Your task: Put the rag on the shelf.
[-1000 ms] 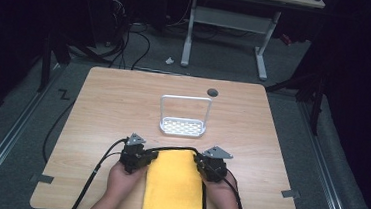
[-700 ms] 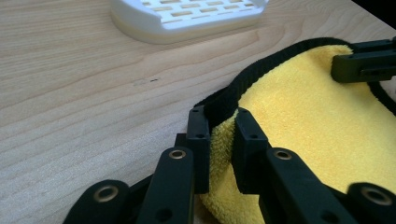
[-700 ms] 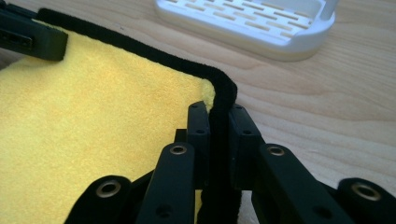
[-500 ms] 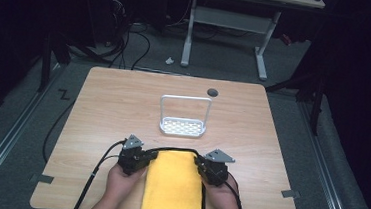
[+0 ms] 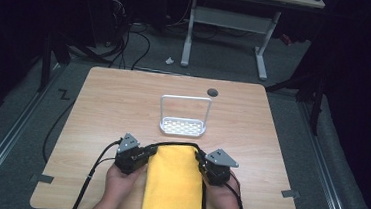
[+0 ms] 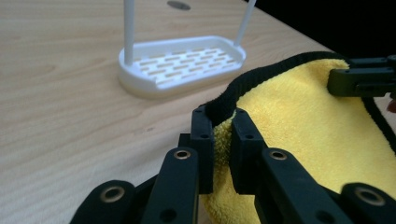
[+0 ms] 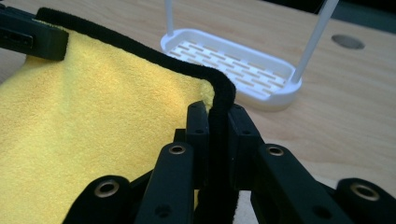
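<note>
A yellow cloth (image 5: 174, 184) with black trim lies at the table's near edge, between the person's two hands. My left gripper (image 5: 152, 152) pinches its far left corner. In the left gripper view the black trim (image 6: 224, 100) stands between the jaws of my left gripper (image 6: 222, 126), which have just been closing on it. My right gripper (image 5: 200, 161) is shut on the far right corner, and the trim (image 7: 219, 95) runs down between its jaws (image 7: 217, 121). The far edge sits slightly raised between the two grippers.
A white slotted rack (image 5: 182, 127) with a tall wire handle stands just beyond the cloth, mid-table. A round cable hole (image 5: 212, 92) lies behind it. Bare wood of the table (image 5: 113, 99) spreads left, right and behind. Black cables trail off the near left edge.
The left gripper has risen a little with the cloth's far left corner. The right hand and the rack have stayed put.
</note>
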The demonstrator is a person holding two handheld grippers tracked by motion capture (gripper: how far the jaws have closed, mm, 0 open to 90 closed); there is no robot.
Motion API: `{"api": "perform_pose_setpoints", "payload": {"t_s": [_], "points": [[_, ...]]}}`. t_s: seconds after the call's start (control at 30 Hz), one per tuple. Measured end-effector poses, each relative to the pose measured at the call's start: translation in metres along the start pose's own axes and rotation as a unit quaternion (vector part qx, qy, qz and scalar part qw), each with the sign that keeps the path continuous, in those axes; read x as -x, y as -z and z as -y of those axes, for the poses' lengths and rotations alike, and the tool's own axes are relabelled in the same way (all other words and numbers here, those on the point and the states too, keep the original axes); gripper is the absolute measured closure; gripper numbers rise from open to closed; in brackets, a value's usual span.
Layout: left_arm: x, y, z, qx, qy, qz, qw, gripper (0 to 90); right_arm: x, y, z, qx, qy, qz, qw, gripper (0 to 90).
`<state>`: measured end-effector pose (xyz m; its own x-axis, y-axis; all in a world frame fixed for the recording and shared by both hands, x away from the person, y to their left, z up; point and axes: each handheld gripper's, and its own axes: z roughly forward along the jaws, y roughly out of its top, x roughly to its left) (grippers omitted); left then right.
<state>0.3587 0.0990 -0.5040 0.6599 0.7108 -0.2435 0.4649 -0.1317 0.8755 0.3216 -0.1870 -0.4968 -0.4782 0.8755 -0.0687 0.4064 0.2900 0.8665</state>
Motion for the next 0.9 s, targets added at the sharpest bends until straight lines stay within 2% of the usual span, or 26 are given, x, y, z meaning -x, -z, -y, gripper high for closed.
{"api": "perform_pose_setpoints", "payload": {"t_s": [0.07, 0.2, 0.33, 0.47, 0.63, 0.9], "points": [[0.002, 0.003, -0.006, 0.005, -0.003, -0.003, 1.0000, 82.0, -0.001, 0.004, -0.004, 0.010, 0.004, 0.004, 0.9999, 81.9], [0.006, 0.010, -0.016, 0.015, -0.004, 0.004, 0.9999, 82.4, -0.002, 0.010, -0.009, 0.025, 0.003, 0.008, 0.9996, 81.9], [0.010, 0.015, -0.027, 0.030, -0.006, 0.010, 0.9995, 82.4, -0.003, 0.014, -0.016, 0.035, 0.014, 0.011, 0.9992, 81.8], [0.013, 0.020, -0.039, 0.041, -0.011, 0.008, 0.9991, 82.5, 0.000, 0.020, -0.028, 0.050, 0.015, 0.011, 0.9986, 81.8], [0.019, 0.025, -0.056, 0.057, -0.028, 0.003, 0.9980, 82.5, 0.002, 0.027, -0.039, 0.070, 0.019, 0.012, 0.9973, 81.8], [0.020, 0.031, -0.078, 0.081, -0.034, -0.001, 0.9961, 82.5, 0.006, 0.034, -0.061, 0.098, 0.017, 0.012, 0.9950, 81.7]]}}
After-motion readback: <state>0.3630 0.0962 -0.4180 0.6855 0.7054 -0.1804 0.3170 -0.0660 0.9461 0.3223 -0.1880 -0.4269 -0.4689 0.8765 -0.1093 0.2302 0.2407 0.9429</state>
